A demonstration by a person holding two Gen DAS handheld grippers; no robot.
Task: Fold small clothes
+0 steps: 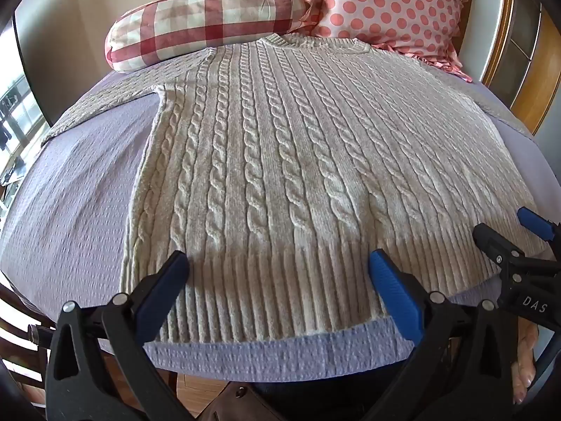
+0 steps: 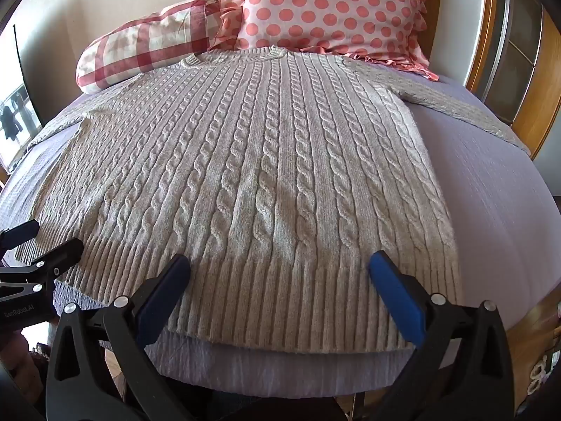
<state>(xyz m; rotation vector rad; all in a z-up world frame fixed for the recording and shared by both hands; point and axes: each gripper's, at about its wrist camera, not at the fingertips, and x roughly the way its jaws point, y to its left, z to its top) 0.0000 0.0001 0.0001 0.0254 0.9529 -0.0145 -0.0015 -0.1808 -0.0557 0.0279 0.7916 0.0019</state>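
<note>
A cream cable-knit sweater [image 1: 280, 161] lies flat on the lavender bedspread [image 1: 70, 193], neck away from me, both sleeves spread out to the sides. It also fills the right wrist view [image 2: 252, 175]. My left gripper [image 1: 278, 263] is open, its blue pads above the ribbed hem near the hem's left part. My right gripper [image 2: 278, 263] is open above the hem's right part. The right gripper also shows at the left wrist view's right edge [image 1: 505, 235]. The left gripper shows at the right wrist view's left edge [image 2: 45, 238].
A red checked pillow [image 1: 207, 17] and a pink polka-dot pillow [image 1: 389, 3] lie behind the sweater's neck. A wooden headboard [image 1: 526, 70] stands at the right. The bed's near edge [image 2: 280, 375] is just below the hem. A window is at far left.
</note>
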